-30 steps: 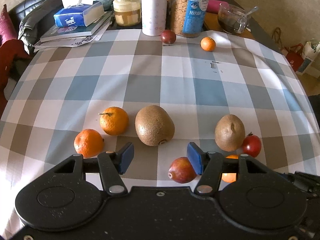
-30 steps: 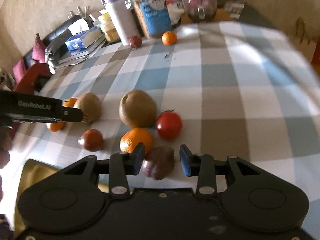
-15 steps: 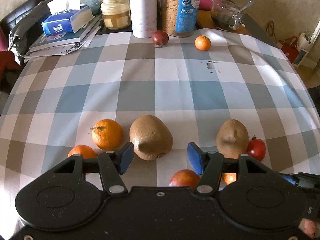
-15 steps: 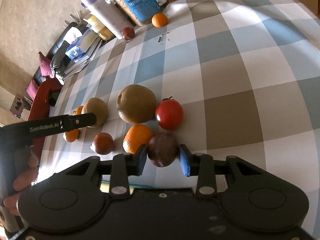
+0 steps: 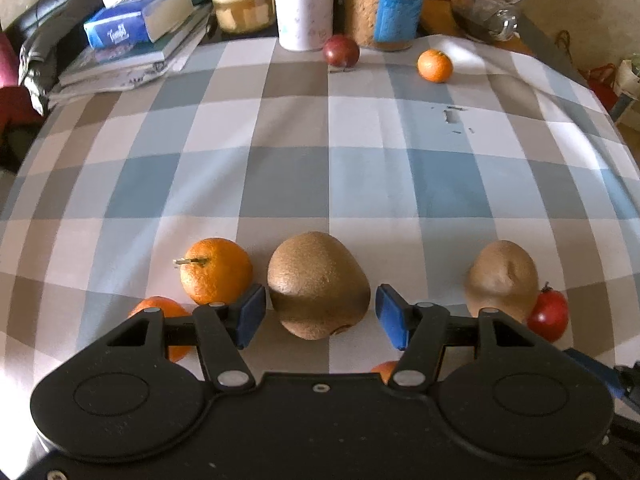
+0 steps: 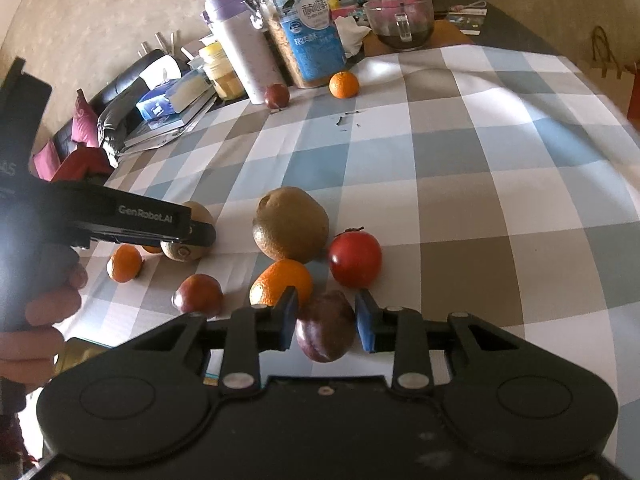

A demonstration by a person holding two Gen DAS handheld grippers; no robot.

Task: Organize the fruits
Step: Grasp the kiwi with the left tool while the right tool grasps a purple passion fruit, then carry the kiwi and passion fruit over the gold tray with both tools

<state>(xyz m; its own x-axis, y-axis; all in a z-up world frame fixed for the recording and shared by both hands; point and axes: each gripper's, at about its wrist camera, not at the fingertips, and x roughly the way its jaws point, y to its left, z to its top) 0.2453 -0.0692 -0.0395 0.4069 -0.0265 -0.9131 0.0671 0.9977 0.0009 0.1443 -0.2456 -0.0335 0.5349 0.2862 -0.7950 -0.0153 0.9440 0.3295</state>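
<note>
Fruit lies scattered on a checked tablecloth (image 5: pixel 360 160). My left gripper (image 5: pixel 320 310) is open, and its blue pads stand on either side of a large kiwi (image 5: pixel 318 286) with a thin gap at each side. An orange with a stem (image 5: pixel 216 272) and a second orange (image 5: pixel 160 312) lie to its left. Another kiwi (image 5: pixel 502 284) and a tomato (image 5: pixel 548 316) lie to its right. My right gripper (image 6: pixel 326 316) is closing its jaws on a dark purple fruit (image 6: pixel 326 332), with both pads pressing its sides. Just beyond it lie an orange (image 6: pixel 280 282), a tomato (image 6: pixel 355 258) and a kiwi (image 6: pixel 290 230).
At the far edge stand a white bottle (image 5: pixel 306 4), a cereal jar (image 5: pixel 384 4), a yellow-lidded jar (image 5: pixel 244 4), a tissue box on books (image 5: pixel 136 28) and a glass bowl (image 6: pixel 400 20). A dark red fruit (image 5: pixel 341 51) and a small orange (image 5: pixel 435 65) lie near them. A gold-coloured edge (image 6: pixel 76 354) shows at bottom left.
My left gripper moved forward and down until the large kiwi came between its pads. My right gripper closed on the purple fruit.
</note>
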